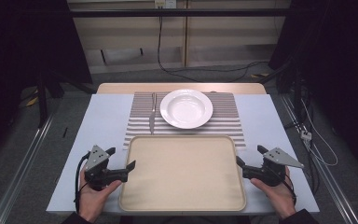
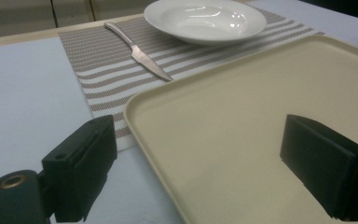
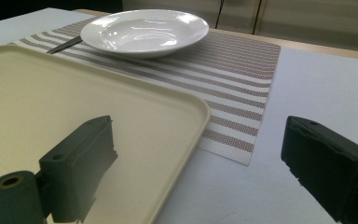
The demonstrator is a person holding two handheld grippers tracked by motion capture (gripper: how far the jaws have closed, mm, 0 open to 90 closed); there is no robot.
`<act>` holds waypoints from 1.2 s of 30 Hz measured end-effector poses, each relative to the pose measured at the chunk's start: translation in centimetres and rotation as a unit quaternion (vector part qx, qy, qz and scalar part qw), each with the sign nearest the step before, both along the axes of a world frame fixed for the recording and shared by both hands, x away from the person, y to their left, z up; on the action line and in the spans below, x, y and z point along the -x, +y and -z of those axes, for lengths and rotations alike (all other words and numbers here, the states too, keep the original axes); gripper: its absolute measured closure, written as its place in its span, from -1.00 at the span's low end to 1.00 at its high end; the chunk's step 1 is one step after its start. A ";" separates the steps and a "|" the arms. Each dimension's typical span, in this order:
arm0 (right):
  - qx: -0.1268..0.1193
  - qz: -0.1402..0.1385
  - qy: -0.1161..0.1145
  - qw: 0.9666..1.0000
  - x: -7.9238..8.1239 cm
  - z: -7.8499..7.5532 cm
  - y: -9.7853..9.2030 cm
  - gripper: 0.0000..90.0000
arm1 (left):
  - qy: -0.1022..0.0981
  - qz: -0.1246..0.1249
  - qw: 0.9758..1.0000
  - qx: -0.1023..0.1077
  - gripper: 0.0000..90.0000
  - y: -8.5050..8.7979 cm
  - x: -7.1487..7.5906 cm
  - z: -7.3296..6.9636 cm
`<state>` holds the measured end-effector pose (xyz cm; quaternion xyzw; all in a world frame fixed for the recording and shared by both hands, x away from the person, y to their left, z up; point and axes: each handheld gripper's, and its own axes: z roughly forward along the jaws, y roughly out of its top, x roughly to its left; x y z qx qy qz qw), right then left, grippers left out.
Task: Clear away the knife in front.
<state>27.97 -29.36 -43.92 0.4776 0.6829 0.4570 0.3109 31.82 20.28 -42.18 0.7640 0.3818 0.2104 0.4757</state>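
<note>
A large beige tray [image 1: 184, 175] lies empty at the front of the table. Behind it a white deep plate [image 1: 186, 108] rests on a striped placemat [image 1: 226, 119], with a metal knife [image 1: 152, 114] to the plate's left. My left gripper [image 1: 120, 157] is open at the tray's left rim, one jaw over the tray [image 2: 242, 140] and one over the table. My right gripper [image 1: 250, 156] is open at the tray's right rim, likewise straddling the rim of the tray [image 3: 51, 93]. The plate [image 2: 205, 19] and knife [image 2: 140, 53] lie ahead in the left gripper view; the plate [image 3: 144, 31] lies ahead in the right gripper view.
The table is covered by a pale blue-white cloth [image 1: 105, 116], with bare strips on both sides of the placemat. Black cables [image 1: 200, 70] run across the floor beyond the table's far edge. Metal rails [image 1: 23, 163] flank the table.
</note>
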 end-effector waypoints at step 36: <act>0.000 -0.015 0.015 1.000 -0.4 0.2 0.3 -0.83 | 0.044 0.003 0.999 -0.019 -0.74 -1.9 -4.8 -0.7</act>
